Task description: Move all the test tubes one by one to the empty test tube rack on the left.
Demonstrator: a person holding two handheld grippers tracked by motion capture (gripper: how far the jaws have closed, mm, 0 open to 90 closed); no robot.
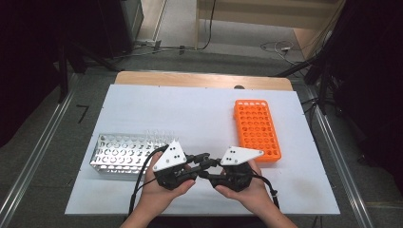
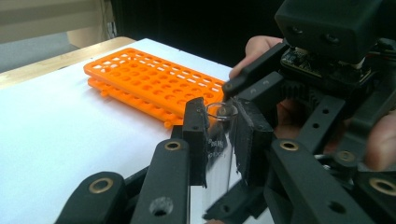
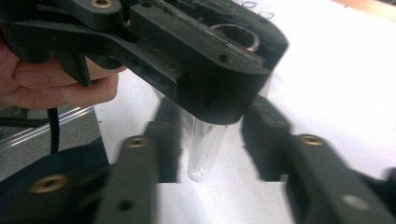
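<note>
Left gripper (image 2: 219, 135) clamps a clear test tube (image 3: 203, 149); right gripper (image 3: 210, 149), jaws apart around it, should back away straight.

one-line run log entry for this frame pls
left gripper: shut on tube | right gripper: jaws open either side of tube, not pressing | orange rack: far right | metal rack: left

Blurred in the right gripper view: own black jaws either side of the test tube (image 3: 204, 149). Tube's upper part hidden inside the left hand-held gripper (image 3: 233, 70). Too small to tell in the high view.
</note>
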